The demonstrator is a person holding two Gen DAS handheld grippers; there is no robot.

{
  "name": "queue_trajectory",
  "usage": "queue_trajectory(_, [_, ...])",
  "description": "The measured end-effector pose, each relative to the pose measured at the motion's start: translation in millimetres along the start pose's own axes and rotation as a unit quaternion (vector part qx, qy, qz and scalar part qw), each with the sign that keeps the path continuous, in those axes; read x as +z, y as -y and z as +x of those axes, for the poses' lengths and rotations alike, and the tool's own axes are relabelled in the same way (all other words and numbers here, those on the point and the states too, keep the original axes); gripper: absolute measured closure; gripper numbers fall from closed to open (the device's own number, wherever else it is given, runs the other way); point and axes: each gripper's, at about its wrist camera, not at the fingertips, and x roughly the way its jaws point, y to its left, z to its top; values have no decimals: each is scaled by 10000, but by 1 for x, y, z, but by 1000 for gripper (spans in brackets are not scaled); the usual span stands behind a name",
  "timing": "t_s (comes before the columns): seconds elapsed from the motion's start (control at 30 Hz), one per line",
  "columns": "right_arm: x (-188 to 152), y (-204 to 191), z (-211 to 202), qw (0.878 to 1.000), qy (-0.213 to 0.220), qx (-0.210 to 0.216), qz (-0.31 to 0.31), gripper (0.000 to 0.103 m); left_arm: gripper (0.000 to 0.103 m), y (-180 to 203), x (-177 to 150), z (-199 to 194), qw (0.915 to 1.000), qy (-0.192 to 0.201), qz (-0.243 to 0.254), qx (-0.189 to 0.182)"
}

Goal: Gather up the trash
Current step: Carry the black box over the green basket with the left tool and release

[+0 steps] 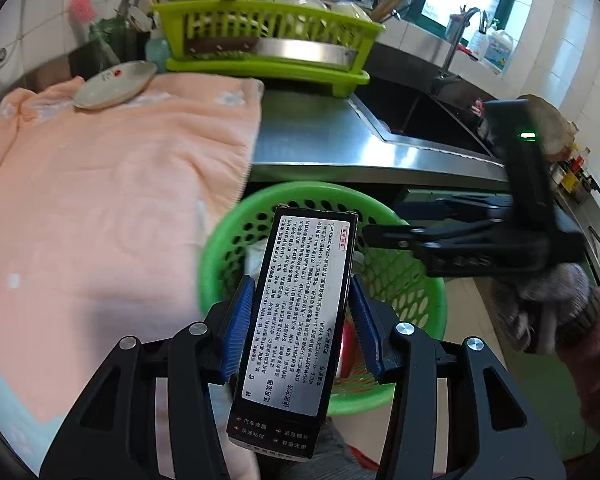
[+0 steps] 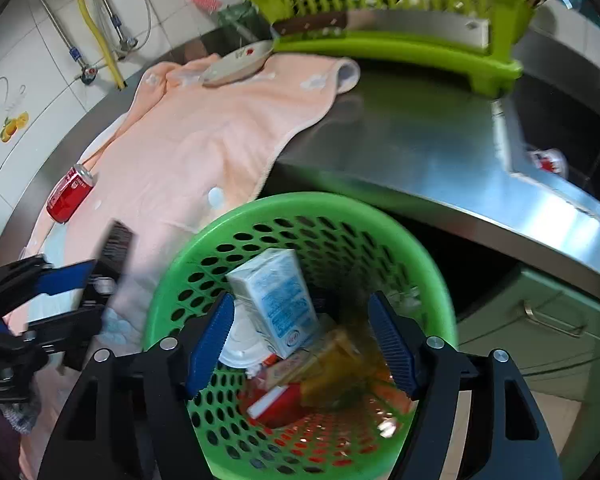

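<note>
Left tool (image 1: 300, 328) grips a black box (image 1: 296, 312) over the bin (image 2: 300, 216); right tool (image 2: 300, 340) hangs released. Next: drop it.

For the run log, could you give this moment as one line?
left gripper: shut on black box | right gripper: open over green basket

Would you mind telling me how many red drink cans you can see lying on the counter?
1. The red can lies on its side at the left edge of the pink towel. Others may be hidden outside the views.
</note>
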Motion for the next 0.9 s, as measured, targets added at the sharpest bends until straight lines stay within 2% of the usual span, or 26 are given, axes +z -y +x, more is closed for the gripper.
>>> queue_trajectory(0.2, [-14, 11, -27, 9997, 219, -46, 7, 31, 55, 11, -3, 33, 9994, -255, -219, 16])
queue_trajectory(0.4, [-29, 19, -40, 9996, 262, 27, 95, 30, 53, 15, -5, 54, 9984, -455, -329, 15])
queue_trajectory(0.9, [-35, 12, -47, 9995, 300, 64, 83, 28, 51, 16, -10, 49, 9981, -459, -409, 5])
